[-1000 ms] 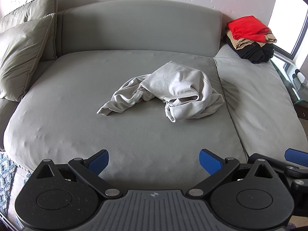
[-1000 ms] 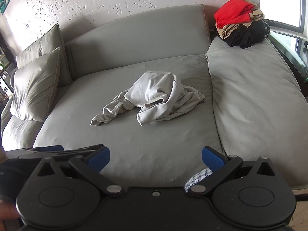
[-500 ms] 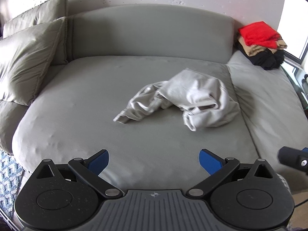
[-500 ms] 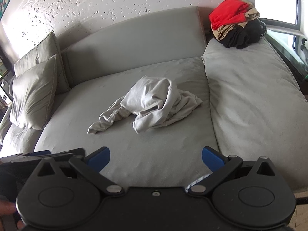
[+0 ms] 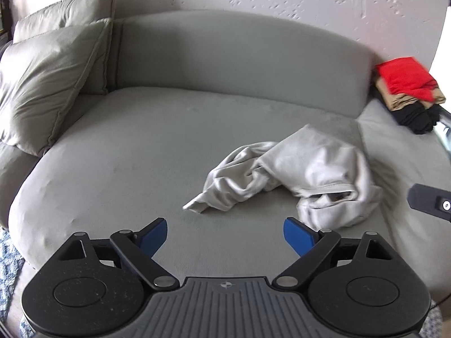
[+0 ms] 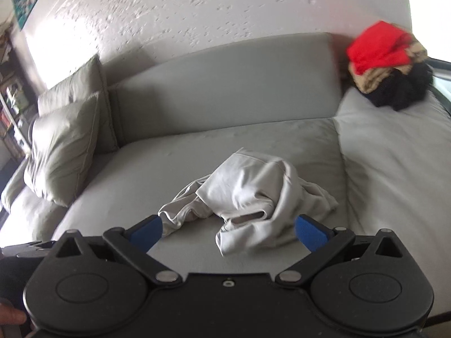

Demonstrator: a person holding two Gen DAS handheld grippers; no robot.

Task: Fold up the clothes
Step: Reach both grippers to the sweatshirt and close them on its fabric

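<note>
Two grippers hang over a big gray couch (image 5: pixel 118 169). The left gripper (image 5: pixel 224 235) has its blue fingers spread wide and holds nothing. The right gripper (image 6: pixel 227 229) is spread wide too, with nothing in it. A crumpled white shirt (image 5: pixel 296 174) lies right of the middle in the left view and low in the middle in the right view. A pile of red, tan and black clothes (image 6: pixel 389 64) sits at the upper right. Two pillows (image 5: pixel 48 84) lean at the upper left.
</note>
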